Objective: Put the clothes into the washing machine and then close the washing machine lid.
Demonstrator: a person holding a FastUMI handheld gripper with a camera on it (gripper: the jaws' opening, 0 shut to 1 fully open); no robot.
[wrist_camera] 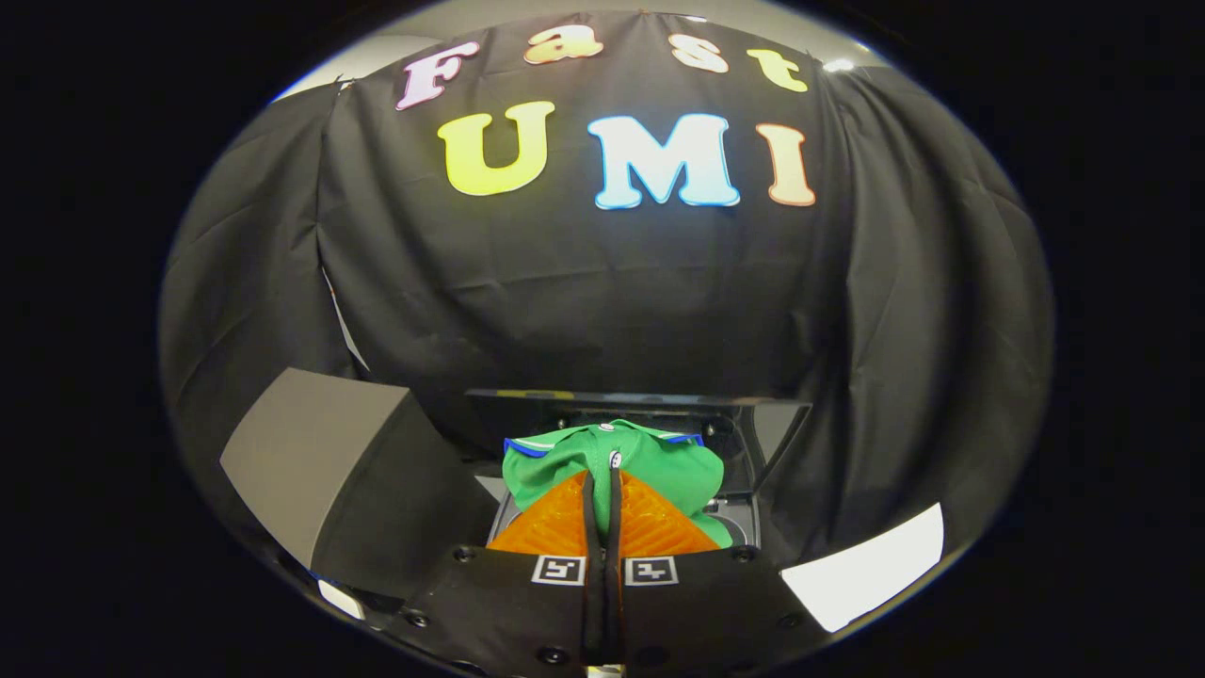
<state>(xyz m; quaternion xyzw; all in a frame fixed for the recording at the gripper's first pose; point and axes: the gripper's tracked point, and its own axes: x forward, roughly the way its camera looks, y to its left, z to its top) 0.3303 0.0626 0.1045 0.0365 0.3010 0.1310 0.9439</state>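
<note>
A green garment (659, 466) with blue and white trim hangs bunched from my gripper (602, 485), whose two fingers are pressed together on its cloth. The garment hangs above the open top of the washing machine (739, 520), just beyond the fingers. The machine's dark lid (767, 424) stands raised behind the garment, leaning back toward the black cloth wall. The garment and my fingers hide most of the machine's opening.
A grey box-like block (301, 452) stands to the left of the machine. A bright white patch (866, 570) lies low on the right. Black cloth drapes all around behind the machine.
</note>
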